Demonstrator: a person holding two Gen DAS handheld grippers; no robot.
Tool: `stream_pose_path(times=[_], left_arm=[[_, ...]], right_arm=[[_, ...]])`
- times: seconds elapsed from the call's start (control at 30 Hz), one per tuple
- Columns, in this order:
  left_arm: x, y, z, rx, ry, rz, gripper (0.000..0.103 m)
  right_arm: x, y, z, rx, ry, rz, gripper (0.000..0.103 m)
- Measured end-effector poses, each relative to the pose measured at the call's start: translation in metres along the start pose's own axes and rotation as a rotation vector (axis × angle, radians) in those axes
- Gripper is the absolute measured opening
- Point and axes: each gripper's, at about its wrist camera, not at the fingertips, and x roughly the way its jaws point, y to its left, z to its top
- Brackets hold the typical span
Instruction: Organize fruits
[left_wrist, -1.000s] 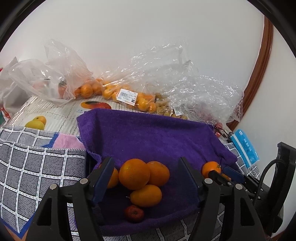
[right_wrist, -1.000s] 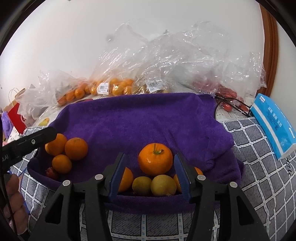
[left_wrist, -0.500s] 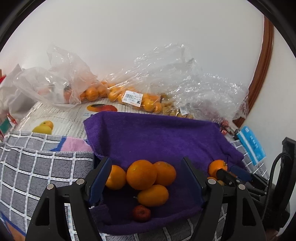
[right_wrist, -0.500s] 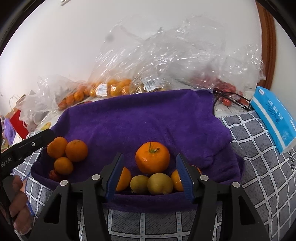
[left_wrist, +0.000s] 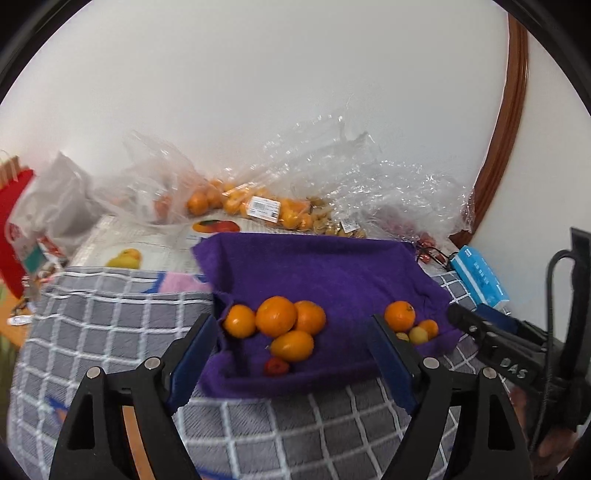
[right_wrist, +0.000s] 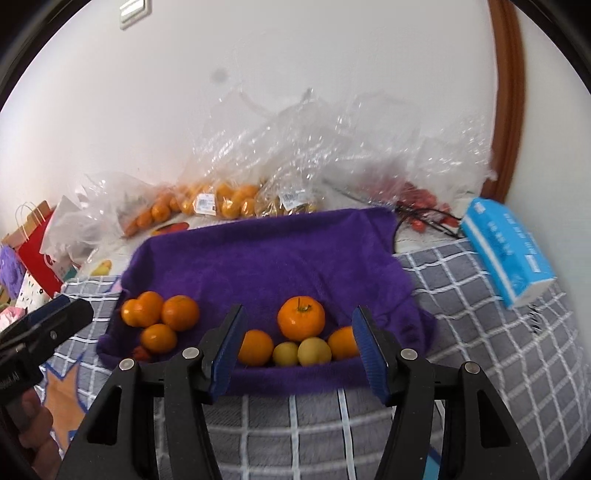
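A purple towel (left_wrist: 317, 269) (right_wrist: 266, 258) lies on a grey checked cloth. On its near left sit several oranges (left_wrist: 276, 316) (right_wrist: 162, 314) and a small red fruit (left_wrist: 276, 366). On its near right a large stemmed orange (right_wrist: 301, 318) (left_wrist: 399, 316) sits behind two small yellow fruits (right_wrist: 300, 352) and two smaller oranges (right_wrist: 255, 347). My left gripper (left_wrist: 293, 363) is open and empty, just short of the left pile. My right gripper (right_wrist: 299, 352) is open and empty, its fingers either side of the right pile, held short of it.
Clear plastic bags with oranges (left_wrist: 236, 199) (right_wrist: 218, 195) and other fruit lie along the wall behind the towel. A blue tissue pack (right_wrist: 506, 247) (left_wrist: 480, 277) lies at the right. Red and white bags (left_wrist: 22, 221) stand at the left. A grey checked cloth (right_wrist: 498, 332) covers the surface.
Both grippers have pulled back and up from the fruit piles, which now look smaller and farther. Both stay open and empty. The fruits have not moved.
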Motion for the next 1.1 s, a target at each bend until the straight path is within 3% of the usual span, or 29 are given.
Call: stream_pose_path(times=[0.03,0.07,0.13,0.27,0.57,0.73,1.1], left_arm=[[-0.008,0.000,-0.001,0.004,-0.007,0.008,0.082],[-0.017,-0.002,-0.004,0.010,-0.009,0.020,0.082],[-0.036,-0.004,-0.010,0.019,-0.015,0.034,0.082],[-0.069,-0.017,-0.023,0.051,-0.048,0.069,0.088],[-0.130,-0.049,-0.047,0.109,-0.111,0.095,0.102],[-0.157,-0.049,-0.056,0.073,-0.109,0.063,0.102],[-0.178,-0.051,-0.060,0.062,-0.138,0.084,0.102]], right_arm=[[-0.012,0.001,-0.002,0.004,-0.008,0.002,0.062],[-0.022,0.002,-0.005,0.008,-0.020,0.007,0.074],[-0.049,0.004,-0.011,0.006,-0.062,0.009,0.086],[-0.094,0.010,-0.026,-0.024,-0.109,-0.002,0.095],[-0.159,0.004,-0.048,-0.017,-0.114,0.005,0.100],[-0.187,-0.001,-0.062,-0.013,-0.125,-0.027,0.100],[-0.211,0.005,-0.071,-0.056,-0.157,-0.063,0.101]])
